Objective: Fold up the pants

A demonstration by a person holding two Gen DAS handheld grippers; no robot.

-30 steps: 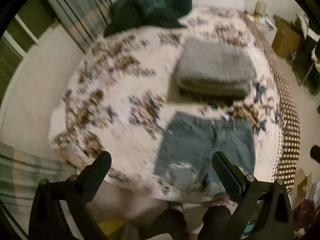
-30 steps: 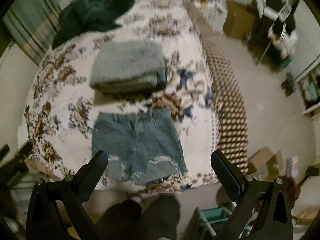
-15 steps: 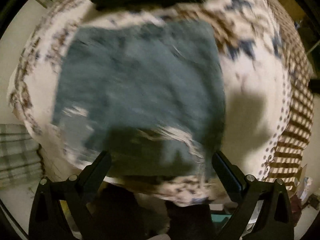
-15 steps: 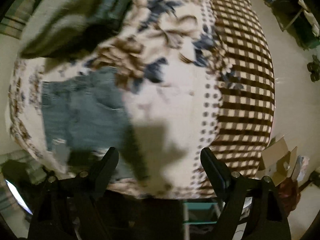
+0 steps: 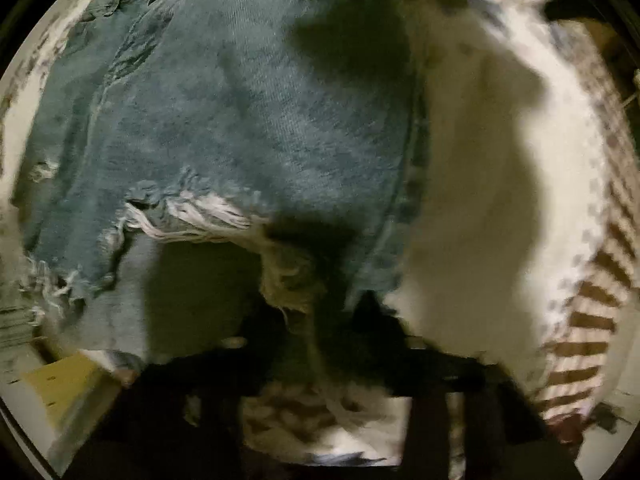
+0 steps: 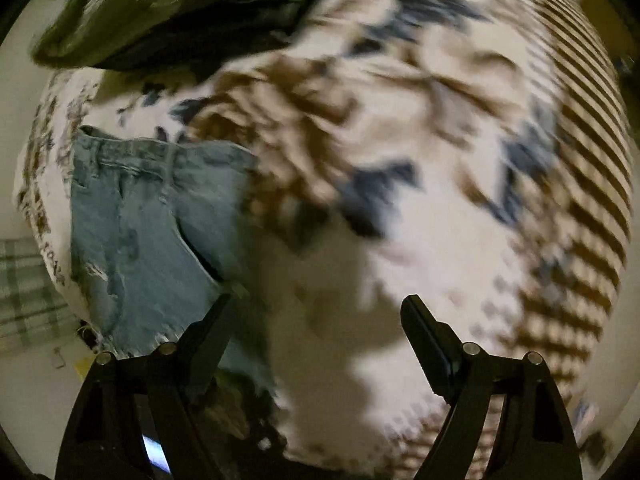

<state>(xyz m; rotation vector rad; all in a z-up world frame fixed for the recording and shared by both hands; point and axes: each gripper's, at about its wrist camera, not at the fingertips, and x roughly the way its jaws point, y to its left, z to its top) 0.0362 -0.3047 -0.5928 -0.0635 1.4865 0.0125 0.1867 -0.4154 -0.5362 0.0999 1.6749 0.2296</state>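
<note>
The denim shorts [image 5: 248, 112] lay flat on the floral bedspread [image 6: 420, 240] near the bed's foot edge. In the right wrist view a folded grey-green pile [image 6: 176, 12] sat beyond the shorts, and the right tool [image 6: 316, 312] stood wide, its left finger at the shorts' side edge. The left wrist view showed frayed hems up close; the left tool [image 5: 320, 360] was a dark blur, its state impossible to tell.
</note>
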